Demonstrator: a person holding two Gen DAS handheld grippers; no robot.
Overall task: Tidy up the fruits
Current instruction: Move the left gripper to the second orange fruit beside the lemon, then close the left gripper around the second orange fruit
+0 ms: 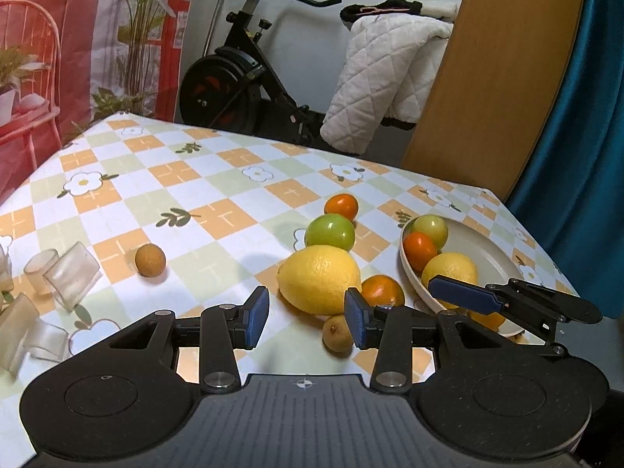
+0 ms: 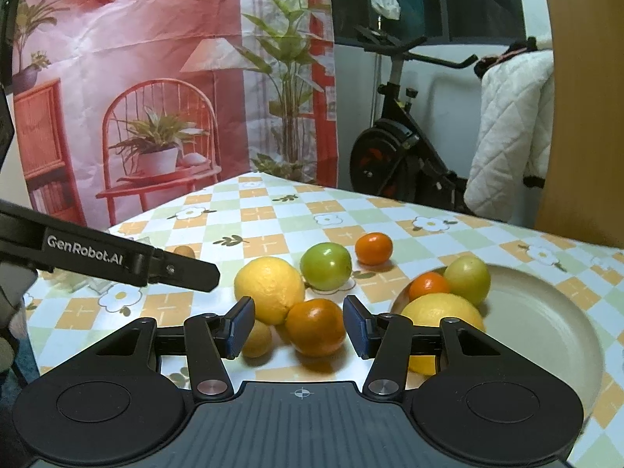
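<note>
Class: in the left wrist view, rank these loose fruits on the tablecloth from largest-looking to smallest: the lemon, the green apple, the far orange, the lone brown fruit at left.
1. lemon
2. green apple
3. far orange and brown fruit: alike; unranked.

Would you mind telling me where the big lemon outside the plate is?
In the left wrist view the lemon lies on the table just ahead of the left gripper, with a green fruit behind and an orange touching its right.

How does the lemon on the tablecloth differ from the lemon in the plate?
The lemon on the tablecloth lies outside the plate, beside an orange. The lemon in the plate sits against the near rim, partly hidden by the right hand-held gripper. Both are yellow; neither is gripped.
</note>
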